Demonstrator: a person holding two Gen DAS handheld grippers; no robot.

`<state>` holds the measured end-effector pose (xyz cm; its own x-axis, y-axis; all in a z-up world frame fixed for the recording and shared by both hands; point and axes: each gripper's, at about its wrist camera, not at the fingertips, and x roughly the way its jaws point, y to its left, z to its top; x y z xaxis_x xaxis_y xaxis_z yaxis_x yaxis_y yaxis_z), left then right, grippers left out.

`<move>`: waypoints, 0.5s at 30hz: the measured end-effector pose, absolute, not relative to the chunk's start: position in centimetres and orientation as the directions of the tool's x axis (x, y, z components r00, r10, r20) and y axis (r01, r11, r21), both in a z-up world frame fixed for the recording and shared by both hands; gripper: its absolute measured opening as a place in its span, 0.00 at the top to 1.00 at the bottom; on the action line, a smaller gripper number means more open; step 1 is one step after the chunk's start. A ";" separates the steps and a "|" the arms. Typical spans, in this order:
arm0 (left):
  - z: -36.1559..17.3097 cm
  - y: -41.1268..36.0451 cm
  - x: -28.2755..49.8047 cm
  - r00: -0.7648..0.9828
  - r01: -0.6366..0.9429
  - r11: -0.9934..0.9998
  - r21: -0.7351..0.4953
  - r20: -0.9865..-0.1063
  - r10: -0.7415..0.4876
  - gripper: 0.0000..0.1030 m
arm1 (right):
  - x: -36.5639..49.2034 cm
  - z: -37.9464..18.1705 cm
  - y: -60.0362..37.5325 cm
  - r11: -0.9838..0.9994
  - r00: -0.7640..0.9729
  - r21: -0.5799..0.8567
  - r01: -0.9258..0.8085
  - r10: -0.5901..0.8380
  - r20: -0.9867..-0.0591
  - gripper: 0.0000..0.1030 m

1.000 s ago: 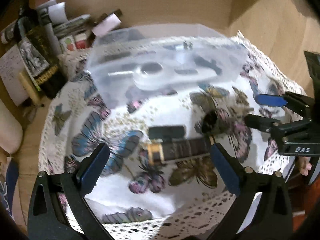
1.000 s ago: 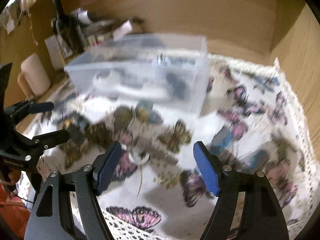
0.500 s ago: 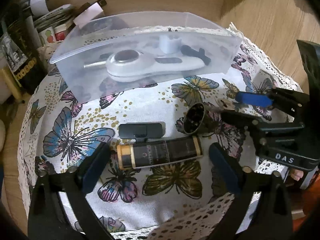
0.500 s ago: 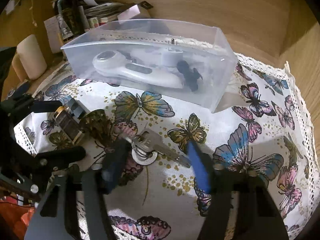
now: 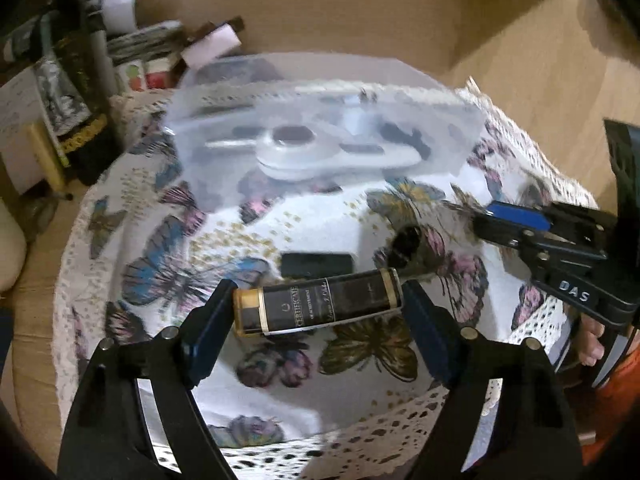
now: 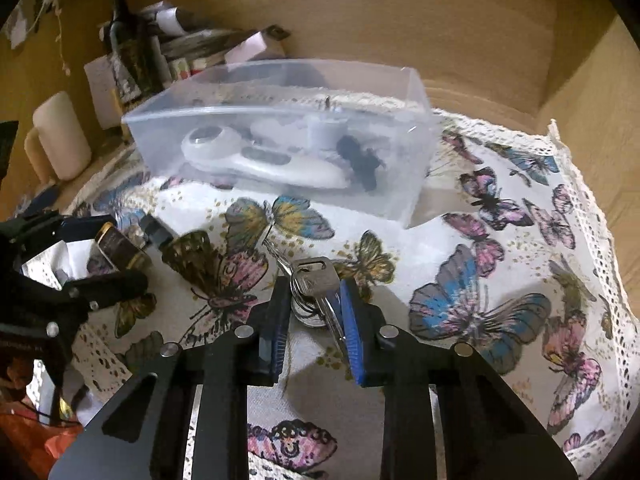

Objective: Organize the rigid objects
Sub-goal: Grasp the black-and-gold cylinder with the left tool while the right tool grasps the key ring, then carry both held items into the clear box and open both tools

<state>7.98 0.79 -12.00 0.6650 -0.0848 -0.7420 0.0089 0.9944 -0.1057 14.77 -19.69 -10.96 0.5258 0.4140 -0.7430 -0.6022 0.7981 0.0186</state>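
My left gripper is shut endwise on a black and gold tube, held just above the butterfly cloth. My right gripper is shut on a bunch of silver keys with a ring. A clear plastic box stands behind, holding a white handheld device, a white cap and a small black piece. A small black block and a dark round cap lie on the cloth behind the tube. The left gripper also shows at the left in the right wrist view.
The butterfly tablecloth with lace edge covers the table. Bottles, boxes and papers crowd the back left. A cream cylinder stands left of the box. Wooden walls close in behind and on the right.
Both grippers have closed: the left onto the black and gold tube, the right onto the keys. Both views have drawn back slightly from the table.
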 end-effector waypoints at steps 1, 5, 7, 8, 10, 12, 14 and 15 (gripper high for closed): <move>-11.7 1.0 8.0 0.672 0.002 0.994 -0.108 -0.736 -0.081 0.20 | 14.7 -10.4 -19.9 0.802 0.538 0.019 -0.597 0.418 -0.732 0.78; -10.1 1.9 7.6 0.709 -0.012 0.993 -0.115 -0.701 -0.072 0.20 | 14.5 -8.5 -20.6 0.815 0.584 0.018 -0.579 0.431 -0.688 0.78; -9.1 2.3 7.5 0.733 -0.019 0.993 -0.113 -0.677 -0.063 0.20 | 14.4 -7.3 -20.9 0.819 0.608 0.015 -0.574 0.438 -0.662 0.78; -8.7 2.4 7.6 0.740 -0.021 0.993 -0.114 -0.669 -0.062 0.20 | 14.4 -6.9 -20.7 0.820 0.618 0.011 -0.572 0.440 -0.652 0.78; -7.7 2.7 7.7 0.761 -0.026 0.993 -0.118 -0.647 -0.057 0.20 | 14.5 -6.0 -20.6 0.822 0.634 0.010 -0.570 0.447 -0.631 0.78; -6.7 2.8 8.0 0.780 -0.034 0.992 -0.118 -0.624 -0.048 0.20 | 14.6 -5.1 -20.4 0.822 0.646 0.012 -0.570 0.457 -0.611 0.78; -5.8 3.1 8.4 0.796 -0.037 0.992 -0.119 -0.604 -0.043 0.20 | 14.8 -3.9 -20.4 0.820 0.659 0.020 -0.572 0.474 -0.584 0.78; -5.2 3.2 8.5 0.806 -0.040 0.992 -0.119 -0.591 -0.038 0.20 | 15.1 -3.4 -20.1 0.821 0.668 0.019 -0.571 0.478 -0.570 0.78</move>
<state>8.54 3.19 -5.25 0.8058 -0.0384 -0.5909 -0.0402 0.9920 -0.1193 15.08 -20.14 -3.38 0.6685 0.4782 -0.5696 -0.5707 0.8210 0.0195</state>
